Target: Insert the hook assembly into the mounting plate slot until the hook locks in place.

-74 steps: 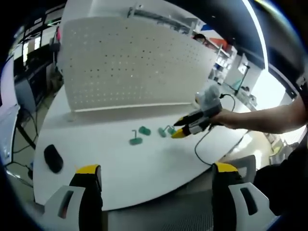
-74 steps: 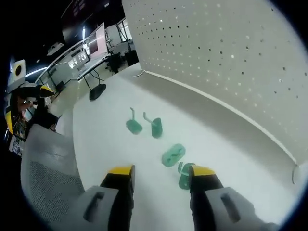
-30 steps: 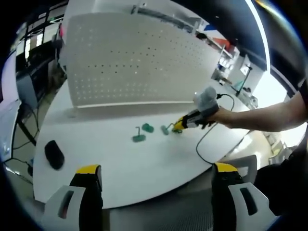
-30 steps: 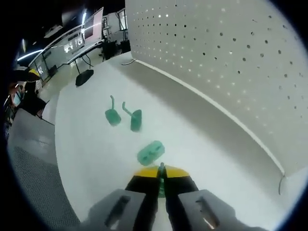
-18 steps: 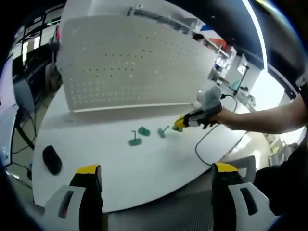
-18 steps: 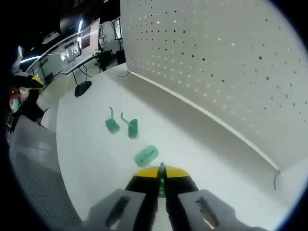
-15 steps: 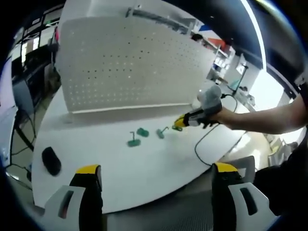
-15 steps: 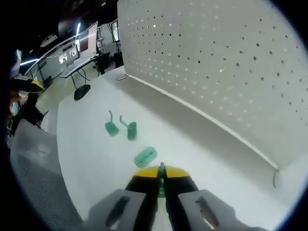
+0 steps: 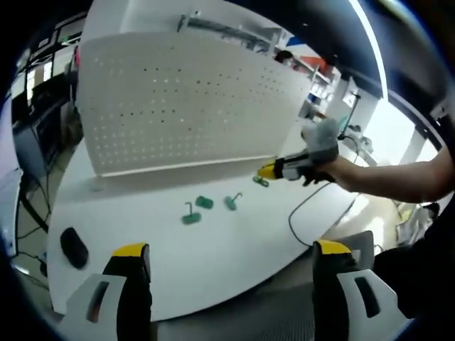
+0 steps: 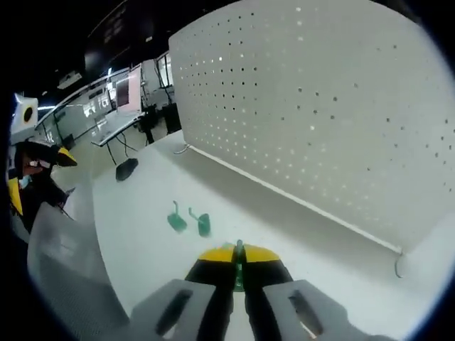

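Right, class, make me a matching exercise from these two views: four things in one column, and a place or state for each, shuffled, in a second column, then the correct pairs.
Column one:
1. right gripper
2. left gripper
3. pegboard
4. black mouse

Column two:
A. stands upright at the back of the table
B. jaws wide apart, holding nothing
C. lies near the table's edge, apart from the green pieces
D. shut on a green hook, raised above the table

Pairs: 1-D, 2-B, 3-A, 4-C
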Available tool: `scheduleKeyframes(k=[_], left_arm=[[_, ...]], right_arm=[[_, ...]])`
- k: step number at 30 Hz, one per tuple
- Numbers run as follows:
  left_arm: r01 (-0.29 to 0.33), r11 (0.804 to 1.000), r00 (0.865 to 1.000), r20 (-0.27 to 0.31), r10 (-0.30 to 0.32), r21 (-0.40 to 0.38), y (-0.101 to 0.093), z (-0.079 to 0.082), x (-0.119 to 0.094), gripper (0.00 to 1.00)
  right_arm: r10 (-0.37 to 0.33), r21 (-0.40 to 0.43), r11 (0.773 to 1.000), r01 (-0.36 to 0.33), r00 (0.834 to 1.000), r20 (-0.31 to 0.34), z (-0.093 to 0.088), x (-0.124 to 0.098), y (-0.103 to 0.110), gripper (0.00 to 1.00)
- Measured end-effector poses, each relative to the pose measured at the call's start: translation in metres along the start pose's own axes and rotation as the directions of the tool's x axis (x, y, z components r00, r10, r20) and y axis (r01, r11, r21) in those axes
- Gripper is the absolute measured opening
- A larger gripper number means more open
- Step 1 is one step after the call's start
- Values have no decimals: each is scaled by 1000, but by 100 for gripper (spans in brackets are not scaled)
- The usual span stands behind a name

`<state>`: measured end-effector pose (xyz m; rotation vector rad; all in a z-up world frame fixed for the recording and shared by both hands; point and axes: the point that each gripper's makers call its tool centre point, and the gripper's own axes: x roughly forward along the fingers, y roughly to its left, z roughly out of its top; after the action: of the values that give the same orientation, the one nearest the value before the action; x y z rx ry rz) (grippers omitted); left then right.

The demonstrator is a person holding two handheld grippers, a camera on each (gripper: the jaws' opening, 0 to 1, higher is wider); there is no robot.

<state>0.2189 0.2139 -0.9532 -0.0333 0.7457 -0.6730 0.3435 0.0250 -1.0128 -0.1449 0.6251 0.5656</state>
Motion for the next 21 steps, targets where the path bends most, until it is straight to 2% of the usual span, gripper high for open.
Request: scheduleKeyframes(k=[4, 8, 13, 19, 21], left_arm=[[22, 1000, 1000, 10, -22, -19, -6, 8, 5, 96], [-1, 1000, 1000, 10, 1, -13, -3, 17, 9, 95], [4, 999, 1000, 26, -3, -50, -3, 28, 13, 92], [37, 991, 998, 60, -29, -126, -10, 40, 20, 87], [48, 987, 997, 72, -37, -155, -14, 43, 22, 84]], right_arm=[[7, 9, 1000, -8, 998, 66, 25, -12, 5, 0], [24, 39, 999, -30, 989, 143, 49, -26, 16, 0], [54, 102, 991, -82, 967, 248, 74, -44, 41, 0], [88, 172, 974, -149, 944, 319, 87, -60, 74, 0], [112, 206, 960, -189, 935, 337, 90, -62, 87, 0]])
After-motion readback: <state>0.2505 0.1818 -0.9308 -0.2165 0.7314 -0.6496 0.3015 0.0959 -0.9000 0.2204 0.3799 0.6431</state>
